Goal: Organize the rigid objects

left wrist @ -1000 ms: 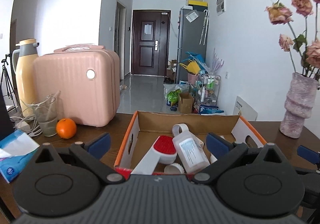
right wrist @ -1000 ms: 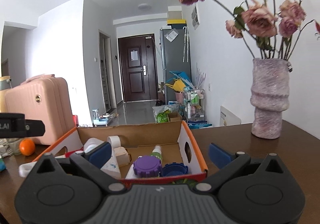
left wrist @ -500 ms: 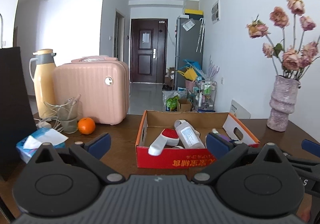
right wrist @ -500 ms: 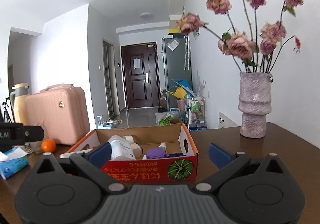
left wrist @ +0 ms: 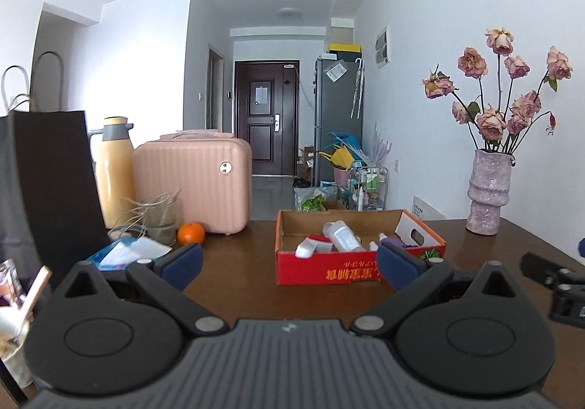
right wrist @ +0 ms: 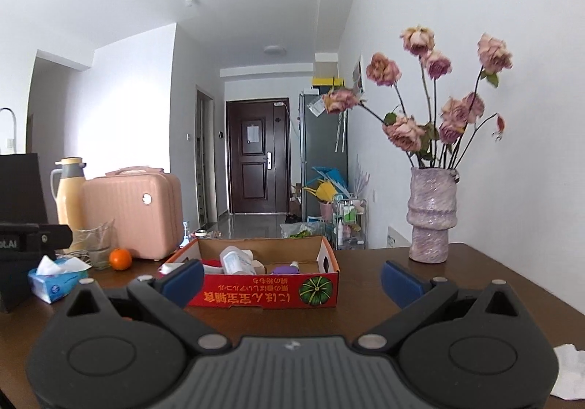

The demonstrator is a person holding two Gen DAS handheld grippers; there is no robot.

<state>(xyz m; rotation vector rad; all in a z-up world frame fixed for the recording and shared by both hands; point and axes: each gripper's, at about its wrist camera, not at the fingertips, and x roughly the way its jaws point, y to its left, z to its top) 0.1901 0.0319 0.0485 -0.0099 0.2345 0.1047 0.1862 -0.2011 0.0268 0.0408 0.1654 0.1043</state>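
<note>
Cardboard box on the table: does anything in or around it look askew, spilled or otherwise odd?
Nothing is spilled. In the cardboard box, a white bottle lies on its side among loosely piled items, and a white-and-red brush leans over the front-left rim. Both grippers are open and empty.

The left gripper (left wrist: 289, 264) is held level above the table, its blue-padded fingers (left wrist: 181, 260) spread wide with nothing between them. The right gripper (right wrist: 292, 281) is likewise spread wide and empty.
</note>
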